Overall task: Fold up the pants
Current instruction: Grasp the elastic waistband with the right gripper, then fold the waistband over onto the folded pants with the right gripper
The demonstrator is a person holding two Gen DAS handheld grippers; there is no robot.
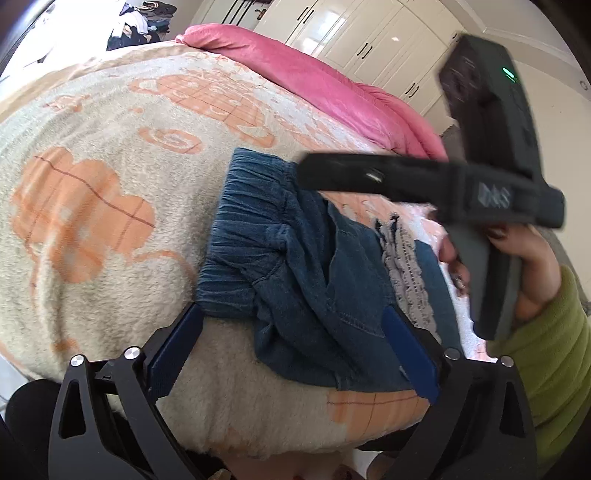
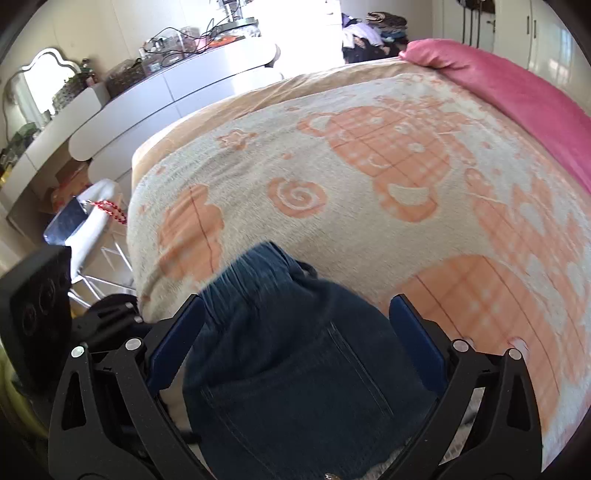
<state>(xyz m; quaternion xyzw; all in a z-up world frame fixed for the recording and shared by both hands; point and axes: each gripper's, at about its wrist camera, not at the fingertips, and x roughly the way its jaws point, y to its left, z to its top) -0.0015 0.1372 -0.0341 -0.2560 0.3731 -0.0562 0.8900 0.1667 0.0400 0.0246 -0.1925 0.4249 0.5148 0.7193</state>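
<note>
1. At the far left of the right wrist view a white dressing desk [image 2: 122, 107] stands along the wall, with a mirror [image 2: 37, 88] and many small things on it.
2. A white stool [image 2: 88, 218] stands between that desk and the bed, on the left side.
3. The bed carries a cream blanket [image 1: 110, 229] with orange figures, and it fills the left and middle of both views.
4. The left gripper [image 1: 291, 343] is low in its own view, and its jaws are wide apart. The blue pads [image 1: 173, 350] do not press on anything; the left pad is just beside the waistband edge and the right pad lies over the denim.
5. The denim pants [image 1: 295, 266] lie crumpled on the blanket near the front edge of the bed, between the open jaws of the left gripper. The gathered elastic waistband [image 1: 236, 221] is on the left of the heap.
6. In the right wrist view the pants [image 2: 295, 369] lie between the jaws of the right gripper [image 2: 297, 332], which also stand wide, with space between the pads and the cloth. This view is blurred.
7. A grey lace-like cloth [image 1: 406, 273] lies just right of the pants, partly under them.
8. A pink quilt [image 1: 314, 85] lies along the far side of the bed, and white wardrobe doors [image 1: 369, 33] stand behind it.
9. At the right of the left wrist view a hand [image 1: 532, 273] in a green sleeve [image 1: 554, 354] holds the handle of the right gripper above the pants.
</note>
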